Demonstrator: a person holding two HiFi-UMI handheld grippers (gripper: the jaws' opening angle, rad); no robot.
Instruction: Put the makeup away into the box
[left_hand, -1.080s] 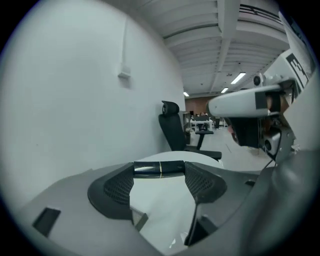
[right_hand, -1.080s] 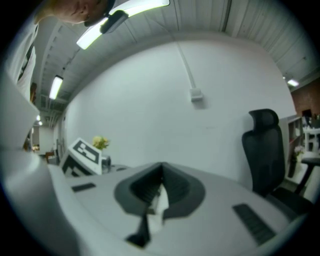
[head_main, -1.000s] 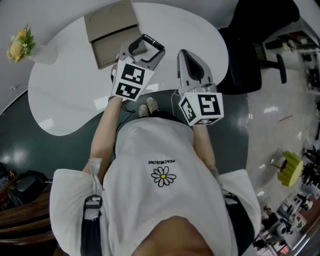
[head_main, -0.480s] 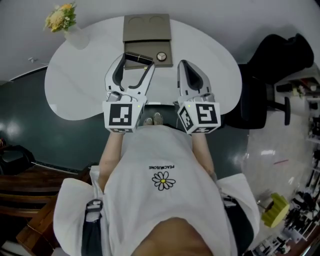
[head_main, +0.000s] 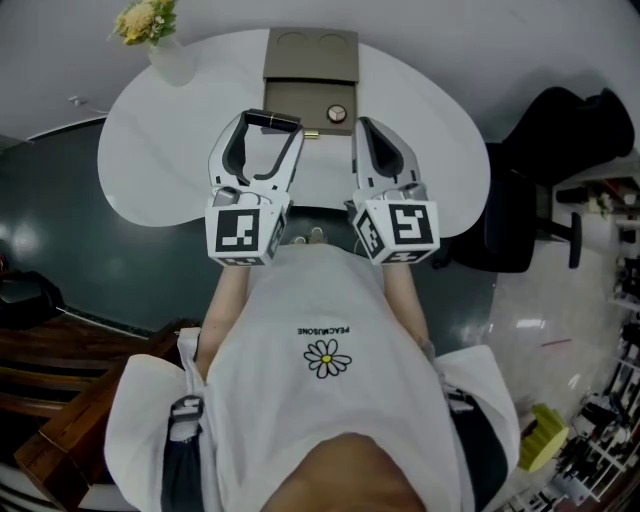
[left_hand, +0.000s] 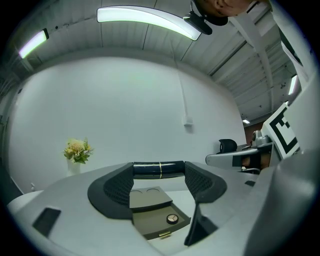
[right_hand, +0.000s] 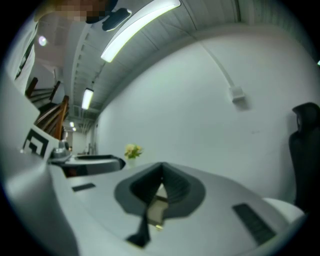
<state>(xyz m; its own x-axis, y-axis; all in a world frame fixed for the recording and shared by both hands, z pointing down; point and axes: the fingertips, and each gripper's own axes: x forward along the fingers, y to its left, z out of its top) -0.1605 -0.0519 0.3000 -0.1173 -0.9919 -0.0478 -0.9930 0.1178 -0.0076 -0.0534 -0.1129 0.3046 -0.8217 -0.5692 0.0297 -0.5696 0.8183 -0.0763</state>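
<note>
the dark, gold-banded makeup tube (left_hand: 158, 169) lies crosswise, clamped end to end between the tips of the left gripper (head_main: 268, 125), likely for a level carry to the open box (head_main: 310, 78) at the far edge of the table (head_main: 170, 170), where 1 round compact (head_main: 337, 113) sits. the jaws of the right gripper (head_main: 362, 124) are together, empty. only "peacmusone" on the shirt (head_main: 326, 300) is legible.

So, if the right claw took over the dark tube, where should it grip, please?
Probably its bare middle, by the gold band, coming from above with jaws across its thin width. The dark tube lies level and crosswise, and the left claw clamps both ends, so only the middle is free. The shut right claw must open first.
</note>
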